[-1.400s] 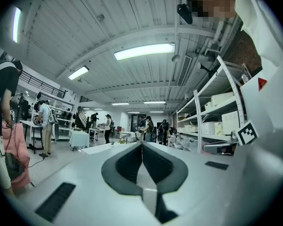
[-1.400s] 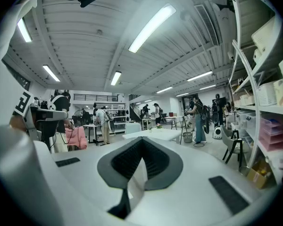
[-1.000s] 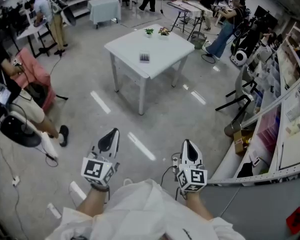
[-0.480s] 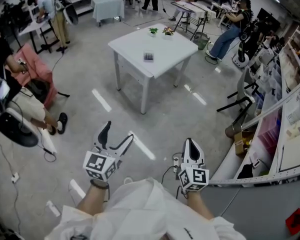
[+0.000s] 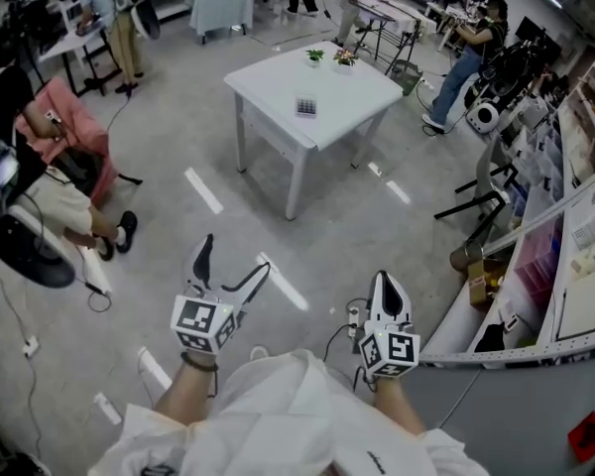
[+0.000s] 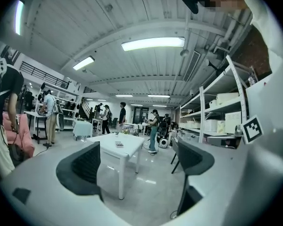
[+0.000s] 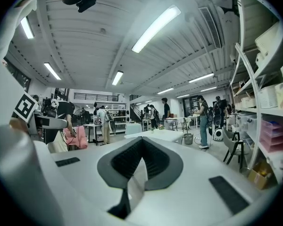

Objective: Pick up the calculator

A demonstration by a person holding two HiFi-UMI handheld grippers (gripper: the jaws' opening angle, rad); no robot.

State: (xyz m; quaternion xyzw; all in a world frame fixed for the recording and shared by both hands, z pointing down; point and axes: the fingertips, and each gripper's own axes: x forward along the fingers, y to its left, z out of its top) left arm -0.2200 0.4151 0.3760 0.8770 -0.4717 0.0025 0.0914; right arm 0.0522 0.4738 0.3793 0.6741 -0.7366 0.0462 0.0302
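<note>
A large workshop with a pale, glossy concrete floor (image 5: 178, 147) spreads out below the head view, busy with people working at benches along the far wall. Metal shelving (image 5: 565, 216) loaded with boxes runs down the right side. A white square table (image 5: 347, 92) stands in the open floor, well apart from the person holding the tools. At the left edge someone sits by a pink chair (image 5: 74, 132). Near the bottom of the head view, the left gripper (image 5: 236, 256) points level toward the table; its jaws have just been opening and stand spread wide, with nothing between them. The right gripper (image 5: 388, 284) has its jaws pressed together, empty. The calculator (image 5: 305, 106) lies flat on the table, near the front edge. Two small potted plants (image 5: 329, 58) stand at the table's far corner.
</note>
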